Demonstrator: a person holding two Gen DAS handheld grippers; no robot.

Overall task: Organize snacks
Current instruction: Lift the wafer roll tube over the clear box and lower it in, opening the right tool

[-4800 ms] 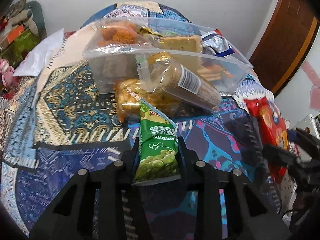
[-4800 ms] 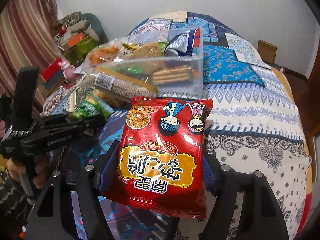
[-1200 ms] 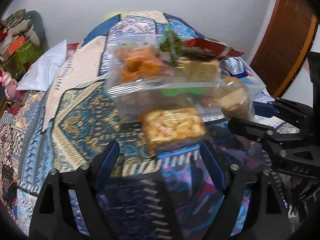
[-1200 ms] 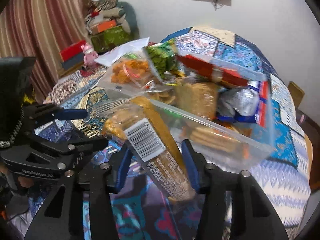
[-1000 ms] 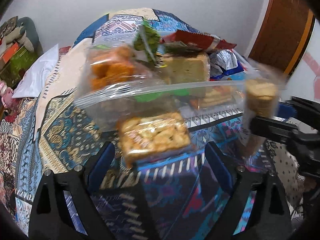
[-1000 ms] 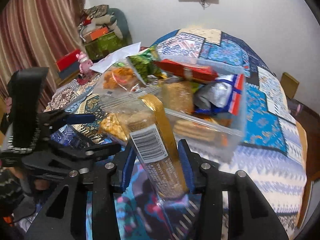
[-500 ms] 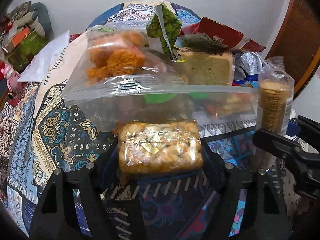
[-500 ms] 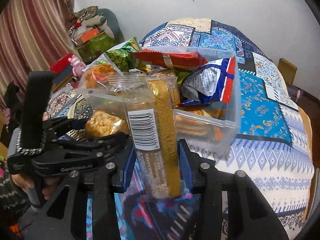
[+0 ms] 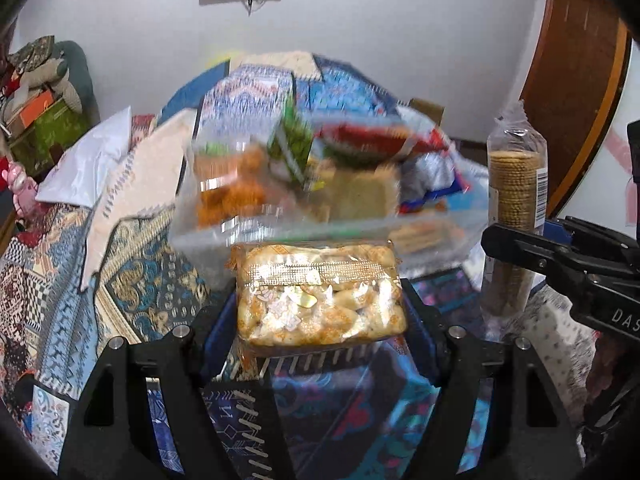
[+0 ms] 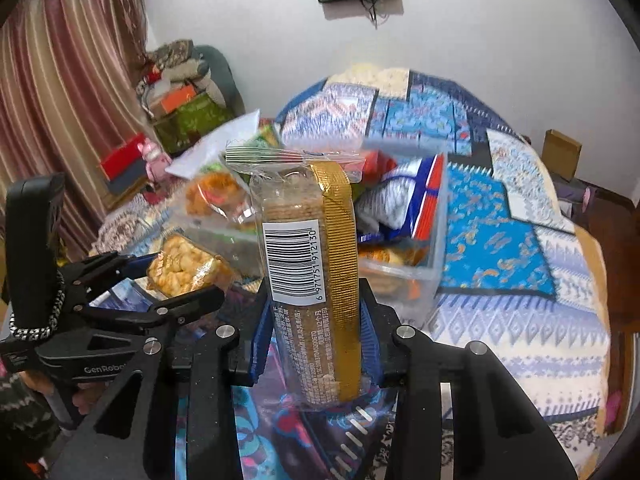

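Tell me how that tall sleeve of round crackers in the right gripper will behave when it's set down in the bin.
The cracker sleeve looks stiff along its length, since the stacked crackers show through the clear wrap. Being tall and narrow, it will probably tip if stood upright in the crowded plastic bin, and roll if laid flat. The right gripper should squeeze gently: crackers likely crack.

The left gripper (image 10: 176, 276) is black plastic with blue pads, shiny round screws, white letters and a black-and-white cord. The right gripper (image 10: 310, 344) looks the same.
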